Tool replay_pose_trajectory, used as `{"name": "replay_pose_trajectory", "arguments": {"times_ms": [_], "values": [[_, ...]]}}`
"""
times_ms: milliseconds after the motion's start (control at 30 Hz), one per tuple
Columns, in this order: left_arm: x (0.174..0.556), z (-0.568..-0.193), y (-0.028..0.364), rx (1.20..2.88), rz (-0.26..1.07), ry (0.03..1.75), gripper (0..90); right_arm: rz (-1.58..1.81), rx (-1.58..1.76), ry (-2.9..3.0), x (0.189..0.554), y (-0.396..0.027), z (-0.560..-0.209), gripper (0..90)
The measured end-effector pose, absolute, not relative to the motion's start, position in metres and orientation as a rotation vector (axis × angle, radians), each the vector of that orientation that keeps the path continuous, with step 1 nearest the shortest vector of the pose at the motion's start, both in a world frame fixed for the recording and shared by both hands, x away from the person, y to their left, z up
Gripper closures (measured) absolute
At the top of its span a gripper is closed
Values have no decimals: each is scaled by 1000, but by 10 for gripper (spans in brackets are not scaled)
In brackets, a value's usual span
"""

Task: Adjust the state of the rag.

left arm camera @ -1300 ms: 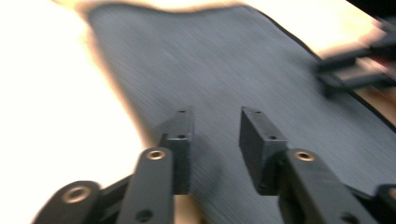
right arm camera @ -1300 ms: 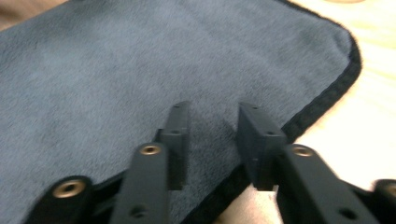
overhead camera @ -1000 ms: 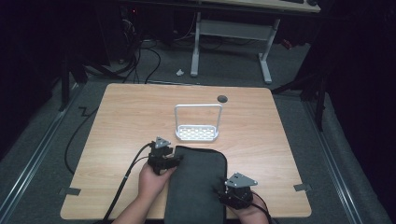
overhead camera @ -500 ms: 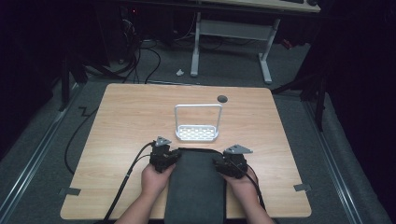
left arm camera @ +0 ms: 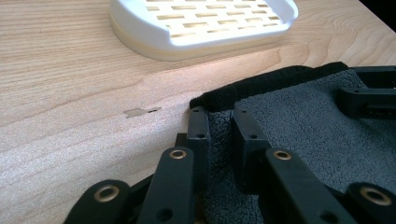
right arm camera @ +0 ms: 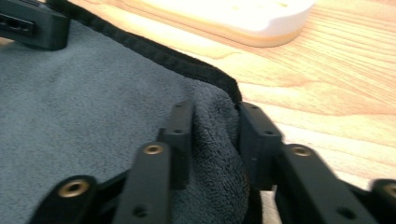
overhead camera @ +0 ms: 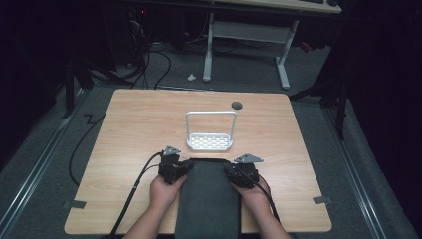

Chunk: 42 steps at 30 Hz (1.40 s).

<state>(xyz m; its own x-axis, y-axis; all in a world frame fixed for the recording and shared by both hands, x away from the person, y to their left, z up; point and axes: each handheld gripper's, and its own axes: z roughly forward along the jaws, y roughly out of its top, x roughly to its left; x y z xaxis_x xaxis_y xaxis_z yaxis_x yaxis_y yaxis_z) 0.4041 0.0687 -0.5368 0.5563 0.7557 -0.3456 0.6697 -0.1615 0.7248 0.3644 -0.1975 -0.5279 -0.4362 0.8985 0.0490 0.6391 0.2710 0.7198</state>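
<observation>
A dark grey towel [overhead camera: 209, 199] lies flat on the wooden table [overhead camera: 134, 129], running off its near edge. My left gripper [overhead camera: 185, 167] sits at the towel's far left corner. In the left gripper view the jaws have just closed and the left gripper [left arm camera: 217, 114] pinches a fold of towel [left arm camera: 299, 121]. My right gripper [overhead camera: 230, 172] is at the far right corner. Its jaws have just been closing, and in the right gripper view the right gripper [right arm camera: 215, 112] has the bunched towel [right arm camera: 93, 93] squeezed between its fingers.
A white slotted dish with a tall wire hoop [overhead camera: 210, 142] stands just beyond the towel's far edge, close to both grippers. A dark round hole [overhead camera: 237, 105] sits in the table behind it. Cables trail off the left side; a desk frame [overhead camera: 246, 35] stands beyond.
The right gripper came from the table's near right up to the towel's far right corner and closed on it. The left gripper kept its place and closed on the left corner.
</observation>
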Motion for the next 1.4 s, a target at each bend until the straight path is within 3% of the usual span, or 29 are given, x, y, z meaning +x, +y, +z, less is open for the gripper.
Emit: {"name": "replay_pose_trajectory", "arguments": {"times_ms": [200, 567, 900, 1400], "values": [[404, -537, 69, 1887, 108, 1144, 793, 985, 1396, 2188, 364, -197, -528, 770], [404, -533, 76, 1838, 77, 1090, 802, 1007, 1304, 2138, 354, -197, -519, 784], [384, -505, 77, 1774, 253, 1009, 816, 1123, 1226, 2048, 337, -199, -501, 783], [363, -477, 88, 1693, 304, 943, 820, 1182, 1132, 1982, 323, -192, -475, 784]]}}
